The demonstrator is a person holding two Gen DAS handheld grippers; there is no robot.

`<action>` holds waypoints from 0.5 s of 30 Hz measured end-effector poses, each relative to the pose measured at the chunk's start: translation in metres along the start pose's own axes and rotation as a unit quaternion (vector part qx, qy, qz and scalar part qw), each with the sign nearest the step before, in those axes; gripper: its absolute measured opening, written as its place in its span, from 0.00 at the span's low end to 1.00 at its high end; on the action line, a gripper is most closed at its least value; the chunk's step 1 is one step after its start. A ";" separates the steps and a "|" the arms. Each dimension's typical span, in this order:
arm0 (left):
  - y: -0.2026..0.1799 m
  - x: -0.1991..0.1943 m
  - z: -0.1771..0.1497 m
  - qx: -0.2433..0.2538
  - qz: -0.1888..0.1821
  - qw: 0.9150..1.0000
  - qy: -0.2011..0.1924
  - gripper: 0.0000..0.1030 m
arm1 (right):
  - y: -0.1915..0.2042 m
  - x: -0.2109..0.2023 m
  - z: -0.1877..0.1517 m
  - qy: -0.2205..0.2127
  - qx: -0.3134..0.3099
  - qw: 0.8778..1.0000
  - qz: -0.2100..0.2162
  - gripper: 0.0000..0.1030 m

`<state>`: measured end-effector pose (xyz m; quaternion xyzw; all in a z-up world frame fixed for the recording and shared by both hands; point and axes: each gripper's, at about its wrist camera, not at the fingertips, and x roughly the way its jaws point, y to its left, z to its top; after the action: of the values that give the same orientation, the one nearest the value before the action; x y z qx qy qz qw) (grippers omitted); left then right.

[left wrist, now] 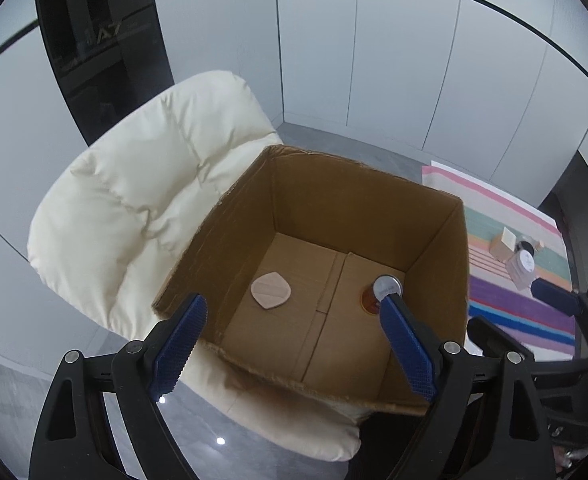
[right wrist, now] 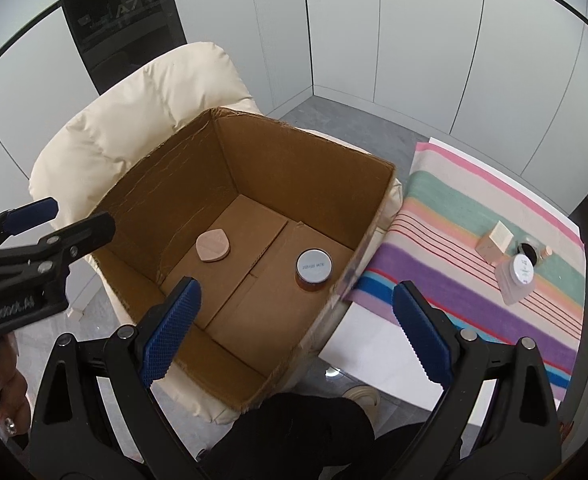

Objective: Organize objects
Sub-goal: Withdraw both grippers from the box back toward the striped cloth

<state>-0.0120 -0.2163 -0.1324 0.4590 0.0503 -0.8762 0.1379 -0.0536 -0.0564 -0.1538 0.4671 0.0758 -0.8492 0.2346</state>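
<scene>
Box rim: I see the cardboard box below both grippers, top unobstructed.
Left gripper: wide, empty, angled down.
Right gripper: wide, empty.
Contents: amber jar and pink compact ahead, on the box floor.

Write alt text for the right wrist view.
An open cardboard box sits on a cream padded chair, holding a pink compact and a brown jar. The right gripper hovers open above it; more small containers remain on a striped cloth.
</scene>
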 end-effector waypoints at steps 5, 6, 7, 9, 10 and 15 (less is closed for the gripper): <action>-0.003 -0.018 -0.021 0.009 -0.006 1.000 0.006 0.87 | -0.002 -0.019 -0.015 0.004 0.011 1.000 -0.001 0.95; -0.004 -0.021 -0.025 0.008 -0.010 1.000 0.009 0.87 | -0.002 -0.022 -0.018 0.005 0.012 1.000 0.000 0.95; -0.004 -0.024 -0.029 0.008 -0.011 1.000 0.011 0.87 | -0.001 -0.026 -0.022 0.006 0.011 1.000 0.002 0.95; -0.007 -0.032 -0.037 0.013 0.000 1.000 0.007 0.87 | 0.000 -0.033 -0.028 0.005 0.009 1.000 0.002 0.95; -0.008 -0.037 -0.041 0.016 0.006 1.000 0.005 0.87 | 0.001 -0.037 -0.030 0.004 0.007 1.000 0.002 0.95; -0.016 -0.055 -0.061 0.026 0.007 1.000 0.005 0.88 | 0.001 -0.056 -0.047 0.000 0.008 1.000 0.001 0.95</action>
<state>0.0614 -0.1770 -0.1231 0.4667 0.0251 -0.8741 0.1323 0.0079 -0.0231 -0.1336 0.4690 0.0683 -0.8494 0.2320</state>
